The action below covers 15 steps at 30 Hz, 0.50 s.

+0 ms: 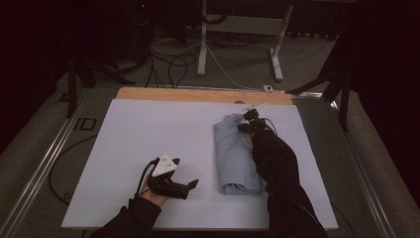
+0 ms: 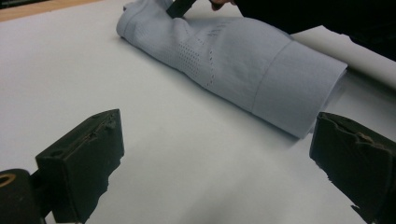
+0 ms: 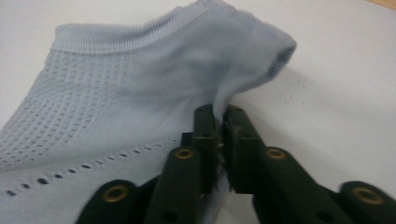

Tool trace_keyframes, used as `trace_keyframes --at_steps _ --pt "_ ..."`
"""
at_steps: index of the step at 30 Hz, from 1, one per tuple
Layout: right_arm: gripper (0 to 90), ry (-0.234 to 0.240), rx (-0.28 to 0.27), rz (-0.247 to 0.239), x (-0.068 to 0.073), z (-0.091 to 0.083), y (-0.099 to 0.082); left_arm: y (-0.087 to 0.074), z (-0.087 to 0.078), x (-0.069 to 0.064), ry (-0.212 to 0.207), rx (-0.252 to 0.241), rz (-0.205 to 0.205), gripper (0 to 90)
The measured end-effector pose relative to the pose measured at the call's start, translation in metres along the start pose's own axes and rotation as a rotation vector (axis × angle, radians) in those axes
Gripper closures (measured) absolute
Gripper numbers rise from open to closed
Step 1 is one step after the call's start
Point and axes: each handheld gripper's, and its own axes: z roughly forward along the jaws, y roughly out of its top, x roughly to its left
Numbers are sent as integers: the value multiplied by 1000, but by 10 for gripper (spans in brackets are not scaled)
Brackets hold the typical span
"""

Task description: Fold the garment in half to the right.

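Right gripper view first: my right hand-held gripper [image 3: 220, 122] has its jaws nearly together on the edge of the folded pale-blue garment [image 3: 116, 93], with a sliver of knit fabric visible between the pads. I judge this a light pinch on one fold, not a full clamp, and I cannot tell whether the pads press firmly. The grip sits just below the ribbed hem, where the cloth is doubled and offers a firm edge, which I take as the reason for choosing that spot. High view places the garment [image 1: 236, 153] on the right half of the white sheet [image 1: 148, 129] covering the bench [image 1: 198, 94], lying as a long folded bundle running away from me, with the right hand-held gripper [image 1: 250, 119] at its far end and my sleeve [image 1: 277, 163] alongside it. My left hand-held gripper [image 1: 190, 184] rests on the sheet, well apart from the cloth, jaws wide and holding nothing; its own camera shows the near end of the garment [image 2: 243, 70] ahead between the spread pads. I judge it is parked there to take the near end when the fold needs support.
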Motion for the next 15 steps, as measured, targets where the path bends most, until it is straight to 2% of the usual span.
trace_keyframes --at_steps 1,3,4,7,11,14,15 --pt "726 -33 15 -11 2 1 -1 0 -1 0 -1 0 4 30" --pt "672 -10 -1 2 2 -2 1 0 -3 1 -2 -6 9 26" --pt "628 3 -8 -6 2 -4 2 -1 -3 2 0 -8 8 24" --pt "546 4 -3 -19 4 -8 5 -1 -5 4 3 -7 7 17" --pt "396 56 -22 -7 6 -16 12 -1 -9 7 -3 -14 6 11" --pt "347 77 -25 -17 8 -20 15 -1 -11 9 -10 -19 12 6" --pt "282 96 -36 -23 11 -24 17 -2 -12 10 -10 -16 18 6"
